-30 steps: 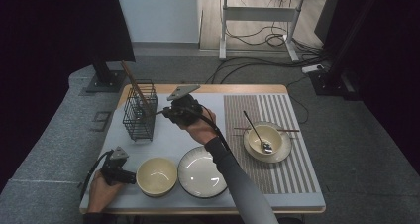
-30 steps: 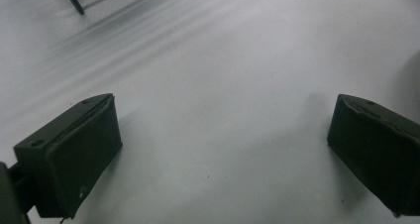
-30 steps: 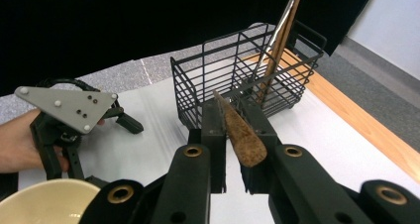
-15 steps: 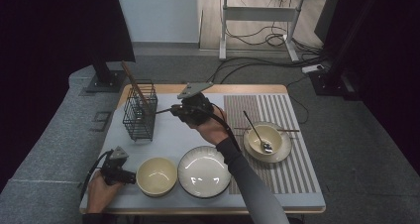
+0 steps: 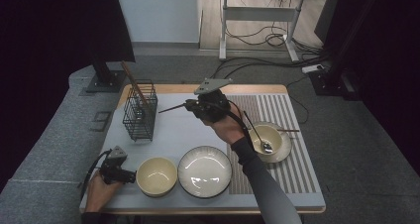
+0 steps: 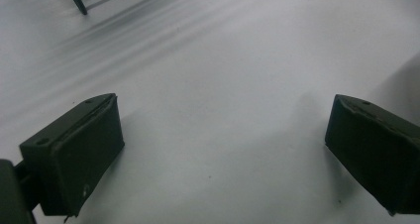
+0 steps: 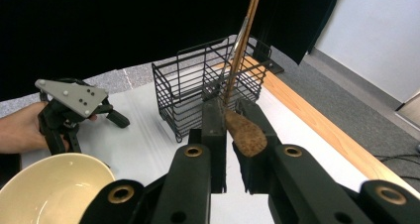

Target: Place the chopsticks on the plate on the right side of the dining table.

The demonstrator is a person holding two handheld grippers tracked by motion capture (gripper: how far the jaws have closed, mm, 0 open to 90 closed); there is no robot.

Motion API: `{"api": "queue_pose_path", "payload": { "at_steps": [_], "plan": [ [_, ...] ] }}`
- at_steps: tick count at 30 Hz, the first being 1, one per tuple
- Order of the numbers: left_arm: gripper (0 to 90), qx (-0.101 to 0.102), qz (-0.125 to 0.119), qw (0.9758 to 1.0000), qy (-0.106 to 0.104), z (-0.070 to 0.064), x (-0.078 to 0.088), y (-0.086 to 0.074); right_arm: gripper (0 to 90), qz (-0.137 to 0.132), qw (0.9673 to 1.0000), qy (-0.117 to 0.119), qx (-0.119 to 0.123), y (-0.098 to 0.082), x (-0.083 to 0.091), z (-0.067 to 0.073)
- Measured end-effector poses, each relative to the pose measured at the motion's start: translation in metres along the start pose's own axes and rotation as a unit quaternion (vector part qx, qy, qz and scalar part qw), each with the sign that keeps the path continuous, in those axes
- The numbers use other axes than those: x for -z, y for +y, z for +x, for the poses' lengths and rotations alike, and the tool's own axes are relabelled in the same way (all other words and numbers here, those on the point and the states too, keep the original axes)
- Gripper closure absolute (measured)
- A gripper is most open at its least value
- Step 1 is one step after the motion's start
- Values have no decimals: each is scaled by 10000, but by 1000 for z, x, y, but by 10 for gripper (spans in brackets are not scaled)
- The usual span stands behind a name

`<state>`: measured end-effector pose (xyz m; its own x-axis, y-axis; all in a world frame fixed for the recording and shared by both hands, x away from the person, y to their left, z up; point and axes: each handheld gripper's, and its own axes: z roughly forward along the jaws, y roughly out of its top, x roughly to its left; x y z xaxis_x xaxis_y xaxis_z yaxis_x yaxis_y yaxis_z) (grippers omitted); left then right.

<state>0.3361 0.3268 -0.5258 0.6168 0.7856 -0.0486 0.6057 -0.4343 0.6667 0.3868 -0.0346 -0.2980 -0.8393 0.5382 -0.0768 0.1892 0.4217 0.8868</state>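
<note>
Clamped in the jaws of your right gripper (image 5: 190,105) is a brown wooden utensil (image 5: 172,108), apparently a spoon or chopstick, its broad end pinched between the pads in the right gripper view and its thin shaft pointing out toward the black wire basket (image 5: 139,111). You hold it in the air above the pale mat, near the basket but apart from it, and a pair of wooden chopsticks (image 7: 241,40) already leans inside. My reading is that you are carrying the utensil to the basket, so the step in hand is the approach; the next move calls for tipping the shaft downward, lining it over the basket's open top, and lowering it before you let go. Your left gripper (image 5: 130,176) rests low at the near left corner of the desk, its jaws spread wide with nothing between them, just beside the cream bowl (image 5: 157,176). A white plate (image 5: 205,171) sits next to that bowl, and on the striped mat (image 5: 297,174) at the right stands another bowl on a saucer with a metal spoon (image 5: 265,145) in it. Wood edges the desk (image 5: 173,89), which stands on grey carpet, with dark curtains at both sides and a second desk with trailing cables behind.
</note>
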Motion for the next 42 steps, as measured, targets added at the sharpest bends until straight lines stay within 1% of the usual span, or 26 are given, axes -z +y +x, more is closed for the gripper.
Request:
{"api": "queue_pose_path", "payload": {
  "at_steps": [3,4,5,7,8,9,11,13,15,16,18,21,23,24,29,30,31,33,35,37,39,40,41,42],
  "plan": [
    [28,36,-18,10000,9,1,1,-1,824,-4,10000,-39,-9,-5,5,-3],
    [13,38,6,10000,45,2,2,-1,824,3,10000,-54,-42,-10,7,-5],
    [1,36,96,9998,141,2,2,-1,824,4,10000,-64,-58,-11,8,-6],
    [0,37,113,9998,178,3,3,-1,824,10,10000,-67,-60,-13,9,-6],
    [0,102,85,9998,171,4,5,-1,824,3,10000,-58,-80,-18,11,-7],
    [0,102,85,9998,171,4,5,-1,824,3,10000,-58,-80,-18,11,-7],
    [0,209,-9,9997,143,7,8,0,824,23,10000,-58,-58,-24,13,-7],
    [0,227,-29,9996,148,8,10,0,824,27,10000,-53,-62,-26,13,-7],
    [0,309,-88,9994,124,10,14,1,824,39,10000,-55,-48,-31,15,-6],
    [0,362,-155,9992,122,11,17,1,824,41,10000,-33,-58,-35,15,-6],
    [0,401,-180,9990,84,12,19,1,824,52,10000,-40,-49,-37,15,-6],
    [0,463,-300,9985,56,14,25,2,824,71,9999,-18,-70,-43,15,-5],
    [0,467,-344,9983,25,14,27,3,824,120,9999,-25,-53,-50,14,-4],
    [0,518,-385,9979,41,14,29,4,824,116,9999,-9,-75,-52,14,-4],
    [0,518,-407,9978,8,13,35,7,824,108,9998,56,-127,-62,14,-3],
    [0,495,-474,9977,-18,12,39,10,824,97,9998,76,-143,-63,15,-3],
    [0,495,-474,9977,-18,12,39,10,824,97,9998,76,-143,-63,15,-3],
    [0,439,-506,9977,-15,10,46,18,824,88,9998,96,-149,-66,17,-2],
    [0,432,-517,9977,-11,10,47,20,824,78,9998,113,-153,-67,18,-1],
    [0,408,-602,9973,-10,9,52,25,824,61,9998,124,-156,-69,19,0],
    [0,360,-659,9972,-12,7,56,30,824,10,9997,148,-184,-71,22,1],
    [0,263,-683,9973,-28,3,58,36,824,10,9997,151,-197,-72,22,1],
    [0,263,-683,9973,-28,3,58,36,824,-4,9997,163,-207,-73,22,1],
    [7,157,-721,9973,-35,0,61,42,824,-10,9996,169,-211,-74,23,2]
  ]
}}
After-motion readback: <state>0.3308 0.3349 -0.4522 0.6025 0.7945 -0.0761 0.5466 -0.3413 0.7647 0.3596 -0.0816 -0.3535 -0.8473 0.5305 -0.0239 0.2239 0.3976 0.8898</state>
